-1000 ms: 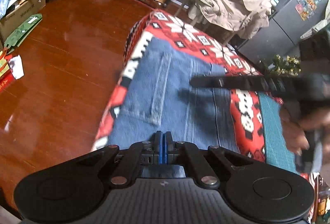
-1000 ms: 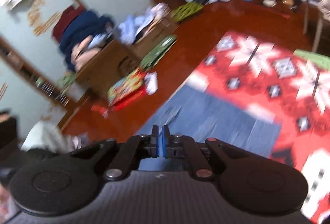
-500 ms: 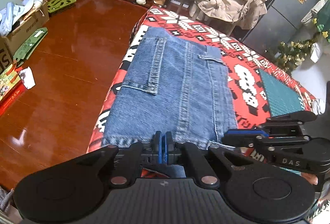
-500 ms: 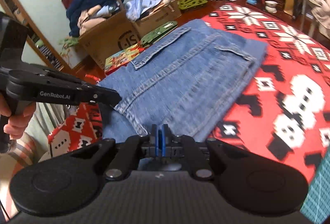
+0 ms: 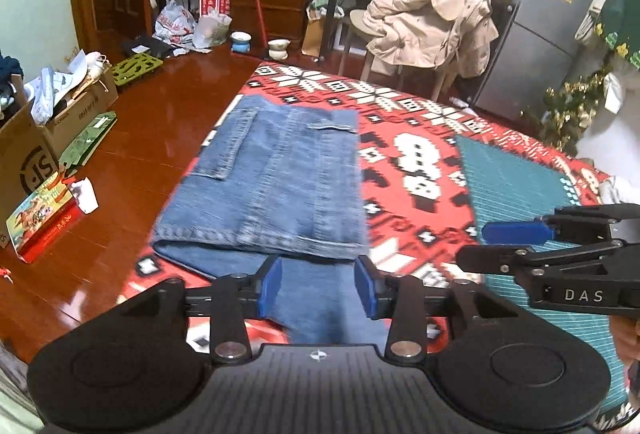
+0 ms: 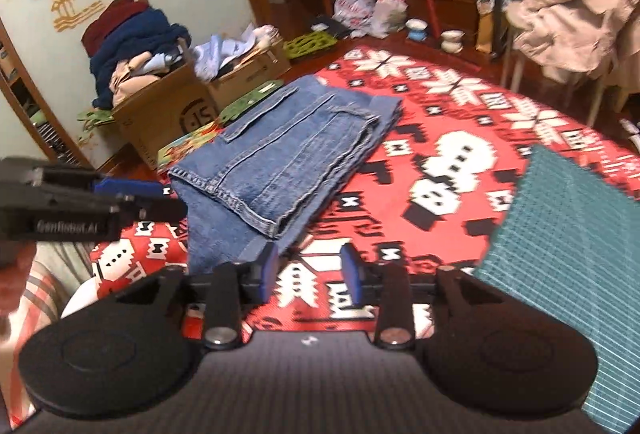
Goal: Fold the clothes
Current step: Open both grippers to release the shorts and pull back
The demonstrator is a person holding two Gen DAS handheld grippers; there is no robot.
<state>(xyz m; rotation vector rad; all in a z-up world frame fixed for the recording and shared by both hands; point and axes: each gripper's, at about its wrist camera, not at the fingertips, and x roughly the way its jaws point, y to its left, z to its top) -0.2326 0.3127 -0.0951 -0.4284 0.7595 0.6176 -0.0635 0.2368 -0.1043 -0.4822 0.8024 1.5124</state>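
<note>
Both grippers open and empty, folded jeans just ahead on the red cloth.

Left wrist view: my left gripper (image 5: 318,288) has just been opening; its blue pads stand apart with nothing pinched, only the lower denim layer showing beyond them. The folded blue denim jeans (image 5: 276,186) lie straight ahead, long axis running away from me, hemmed edge nearest, on the red-and-white patterned tablecloth (image 5: 416,170). My right gripper (image 5: 520,246) hangs off to the right over the teal ribbed mat (image 5: 520,178), farther from the denim.
Right wrist view: my right gripper (image 6: 308,270) has likewise just been opening and holds nothing; the jeans (image 6: 288,154) sit ahead-left, thick, stiff, seam-stitched, layered. I judge the left hand nearer for the next grab.
</note>
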